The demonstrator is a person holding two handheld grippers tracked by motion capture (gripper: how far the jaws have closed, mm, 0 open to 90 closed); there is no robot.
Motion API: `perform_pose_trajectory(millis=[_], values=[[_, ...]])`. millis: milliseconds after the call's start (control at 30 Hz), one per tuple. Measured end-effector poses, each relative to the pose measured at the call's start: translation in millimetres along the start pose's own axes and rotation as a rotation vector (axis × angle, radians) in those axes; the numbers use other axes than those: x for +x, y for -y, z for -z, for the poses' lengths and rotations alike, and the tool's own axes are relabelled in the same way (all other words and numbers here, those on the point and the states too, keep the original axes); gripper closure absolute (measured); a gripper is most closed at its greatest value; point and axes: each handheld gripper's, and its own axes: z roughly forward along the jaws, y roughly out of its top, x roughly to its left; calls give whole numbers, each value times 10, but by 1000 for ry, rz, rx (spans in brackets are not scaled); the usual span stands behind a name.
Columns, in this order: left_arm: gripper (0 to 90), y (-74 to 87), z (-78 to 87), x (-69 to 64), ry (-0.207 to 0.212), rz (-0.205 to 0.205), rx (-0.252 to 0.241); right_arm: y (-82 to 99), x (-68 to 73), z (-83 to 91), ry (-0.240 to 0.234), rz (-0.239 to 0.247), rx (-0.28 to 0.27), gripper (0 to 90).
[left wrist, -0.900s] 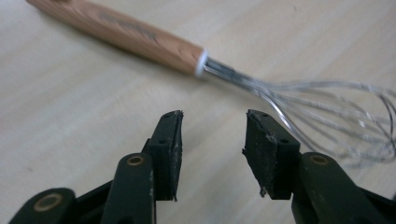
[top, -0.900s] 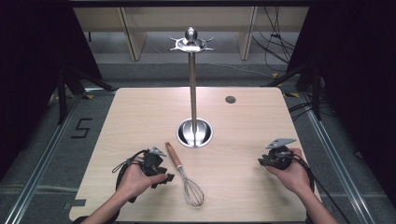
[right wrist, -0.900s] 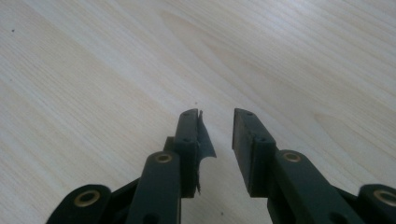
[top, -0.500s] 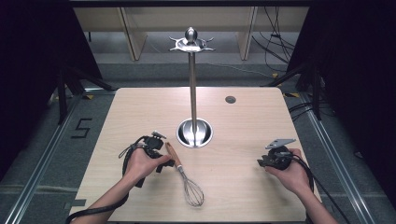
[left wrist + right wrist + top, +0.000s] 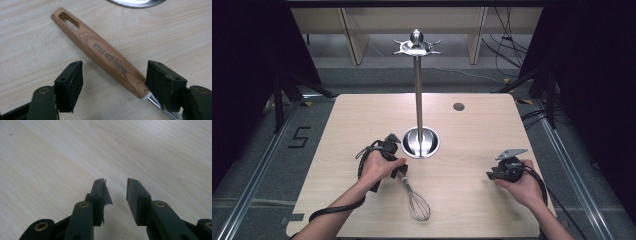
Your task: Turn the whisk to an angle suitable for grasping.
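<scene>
One whisk (image 5: 414,196), handle toward stand (image 5: 420,141).

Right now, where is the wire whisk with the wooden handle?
In the high view the wooden-handled wire whisk lies flat on the table's near left-centre, just in front of the metal stand's round base, its handle between the open left gripper jaws.

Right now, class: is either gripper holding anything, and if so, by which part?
Nothing is held. The left gripper stands open astride the whisk's wooden handle, which lies on the table; the right gripper is open over bare table.
</scene>
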Motion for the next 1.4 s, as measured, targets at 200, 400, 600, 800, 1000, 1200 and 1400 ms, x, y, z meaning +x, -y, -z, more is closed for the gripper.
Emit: perform_pose_trajectory(millis=[200, 400, 600, 800, 1000, 1200, 1400], values=[[310, -56, -55, 2, -32, -71, 50, 1, 15, -3, -6, -10, 12, 676], [410, -20, -59, -19, -43, -54, 87, 4, 1, -7, -8, -1, 12, 675], [551, 11, -27, 69, -98, -125, 149, 4, 9, -9, -10, 7, 18, 675], [649, 39, 7, 170, -151, -151, 187, 5, 8, -14, -10, 8, 17, 675], [652, 44, 18, 221, -138, -135, 208, 8, 3, -24, -5, 23, 11, 675], [608, 53, 7, 237, -130, -116, 192, 6, 5, -16, -8, 7, 16, 675], [668, 59, 15, 241, -125, -129, 188, 5, 16, -18, -8, -4, 12, 675]])
